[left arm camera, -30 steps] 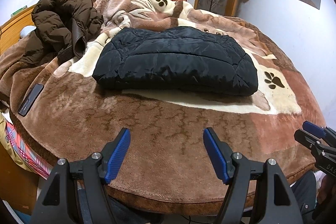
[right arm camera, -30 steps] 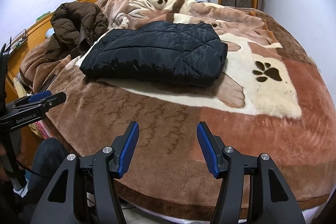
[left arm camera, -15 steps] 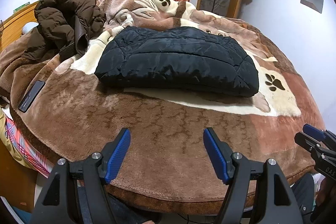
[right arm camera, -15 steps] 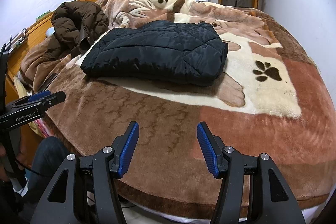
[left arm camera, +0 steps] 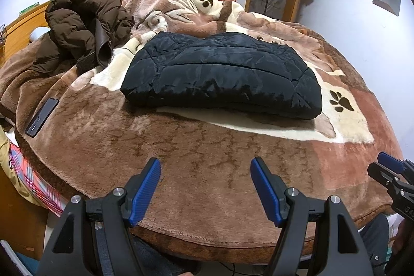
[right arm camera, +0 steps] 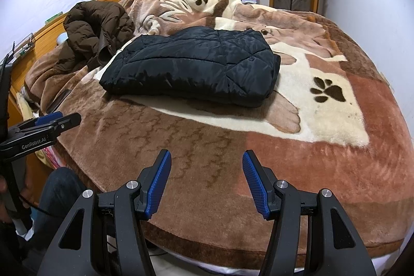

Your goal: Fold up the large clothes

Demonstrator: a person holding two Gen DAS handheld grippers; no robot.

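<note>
Blanketed bed (left arm camera: 207, 172) with black jacket (left arm camera: 222, 76), brown coat (left arm camera: 85, 25)

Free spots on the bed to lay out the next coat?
Bare blanket between black jacket and the near edge, and right of it around the paw print. Crowded on the left: brown coat heaped, phone by the edge.

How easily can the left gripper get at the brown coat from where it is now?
Probably yes. The left gripper is open and empty, and the brown coat lies uncovered at the far left of the blanket; only the phone lies near that path.
</note>
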